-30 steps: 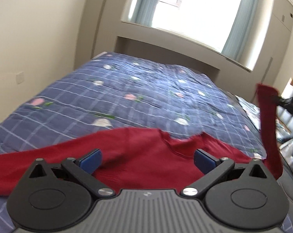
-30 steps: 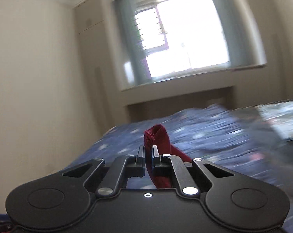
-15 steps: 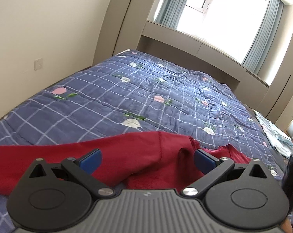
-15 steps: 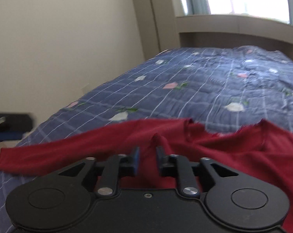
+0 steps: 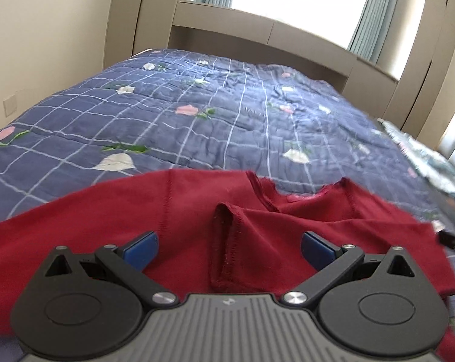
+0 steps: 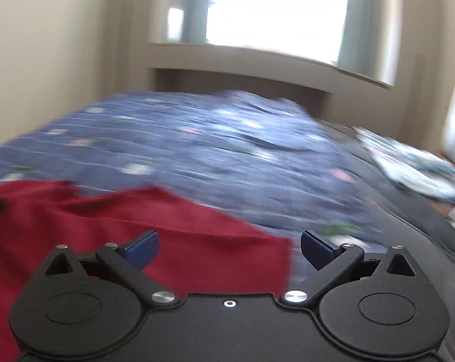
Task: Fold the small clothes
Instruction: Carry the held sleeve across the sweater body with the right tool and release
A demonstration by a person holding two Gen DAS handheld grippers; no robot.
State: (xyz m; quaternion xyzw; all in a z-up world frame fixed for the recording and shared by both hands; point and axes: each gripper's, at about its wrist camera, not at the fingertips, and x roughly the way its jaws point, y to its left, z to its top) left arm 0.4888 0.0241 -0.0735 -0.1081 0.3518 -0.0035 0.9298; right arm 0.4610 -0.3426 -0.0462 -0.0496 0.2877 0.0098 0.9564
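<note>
We see a dark red long-sleeved top [image 5: 173, 211] spread across the lower frame on a blue checked floral quilt [image 5: 227, 114]; left claw [image 5: 229, 249] gapes wide above it; right claw [image 6: 229, 249] is opening, gripping nothing.

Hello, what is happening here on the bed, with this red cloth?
A person is folding a red long-sleeved top on a bed covered by a blue checked quilt, holding a two-finger tool in each hand. One sleeve already lies folded across the body of the top. The right tool is opening above the top's edge, and no cloth sits between its pads. The left tool hangs open over the folded sleeve's cuff, gripping nothing.
</note>
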